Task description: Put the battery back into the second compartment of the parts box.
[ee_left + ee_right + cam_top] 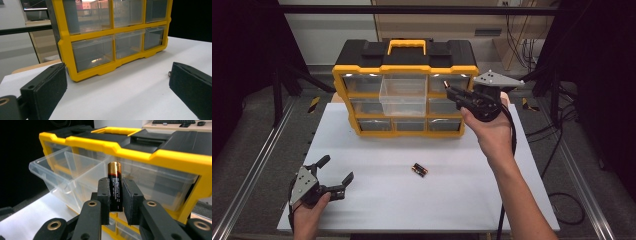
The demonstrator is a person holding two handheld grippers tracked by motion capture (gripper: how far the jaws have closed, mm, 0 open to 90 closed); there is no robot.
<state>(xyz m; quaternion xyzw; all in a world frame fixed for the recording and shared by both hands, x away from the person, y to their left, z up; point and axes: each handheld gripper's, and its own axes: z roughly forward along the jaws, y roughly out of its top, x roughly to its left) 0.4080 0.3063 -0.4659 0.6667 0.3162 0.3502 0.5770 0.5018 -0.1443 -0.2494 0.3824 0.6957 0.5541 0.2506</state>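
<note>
- The battery [115, 187] stands upright between the jaws of the right gripper [115, 202], its copper-coloured end up and its black body clamped from both sides by the pads.
- Small pale print runs along the battery's black body, too fine to read; no brand can be made out.
- In the right gripper view the battery sits just in front of the pulled-out clear drawer [67, 177], level with the yellow top rail of the organiser [175, 161].
- In the high view the right gripper [451, 93] is raised at the organiser's [404, 70] upper right, its tip near the right edge of the open drawer [403, 95]; there the held battery is only a small glint at the tip.
- A second battery [420, 170] lies flat on the white table [437, 200] in front of the organiser, well apart from both grippers.
- The left gripper [334, 175] is low at the table's near left corner, jaws spread wide with nothing between them.
- The left gripper view looks across the bare table at the organiser's [100, 72] lower row of clear drawers, something small and pale lying in the leftmost one.
- The organiser is yellow-framed with a black top and a yellow handle [407, 47].
</note>
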